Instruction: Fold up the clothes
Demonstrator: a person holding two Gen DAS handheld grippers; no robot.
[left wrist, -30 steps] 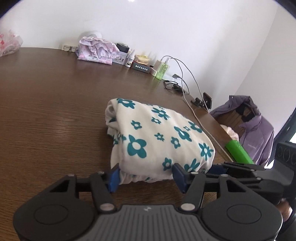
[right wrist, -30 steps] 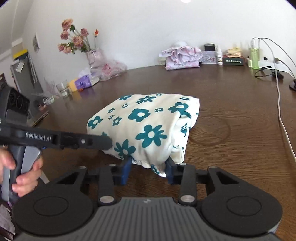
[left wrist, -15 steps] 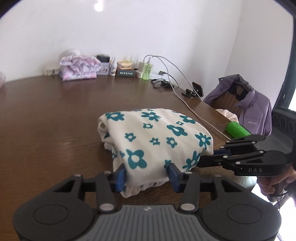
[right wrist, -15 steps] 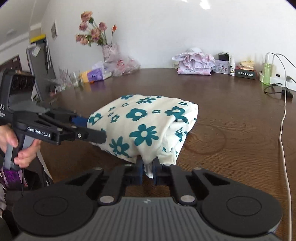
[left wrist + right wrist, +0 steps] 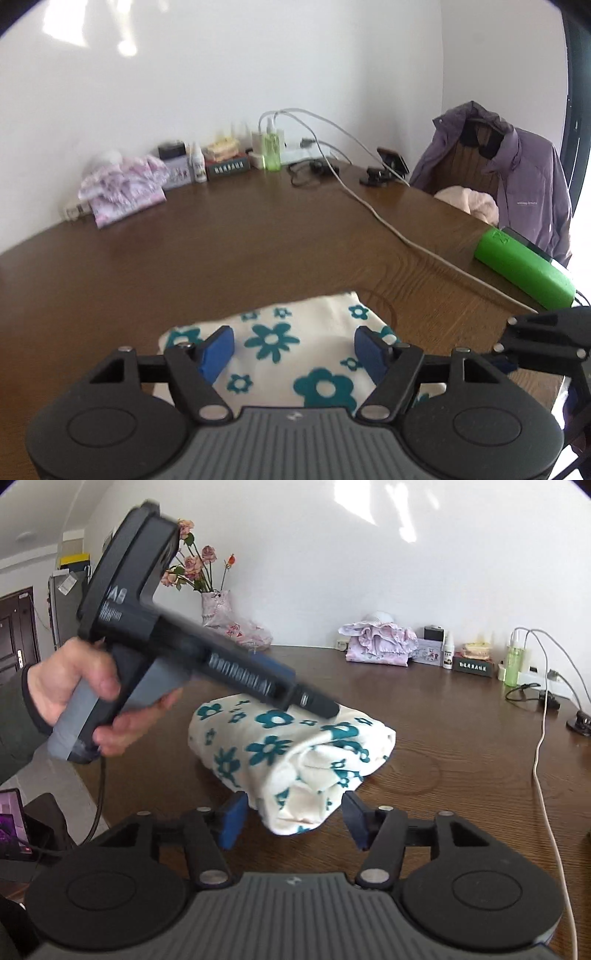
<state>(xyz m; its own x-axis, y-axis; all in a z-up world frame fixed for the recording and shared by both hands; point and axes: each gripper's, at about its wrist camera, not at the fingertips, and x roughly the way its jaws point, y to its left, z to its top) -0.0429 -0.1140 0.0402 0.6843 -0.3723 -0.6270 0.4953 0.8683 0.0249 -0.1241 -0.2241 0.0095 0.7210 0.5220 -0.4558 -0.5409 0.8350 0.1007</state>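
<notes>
Cream cotton bundle with teal flowers (image 5: 291, 753), folded, on brown wooden table (image 5: 221, 240). Soft, light, likely to slump; best pinched at thick folded edge. Left gripper (image 5: 291, 350) above it, opening, pads clear. Right gripper (image 5: 291, 819) opening, straddling near corner, no grip.

Both views sit low behind their own jaws, close above the desk (image 5: 258, 240). The left looks toward the far wall and right corner – the right toward the far-left corner. Both share the folded floral cloth (image 5: 295, 354) (image 5: 291, 746).
</notes>
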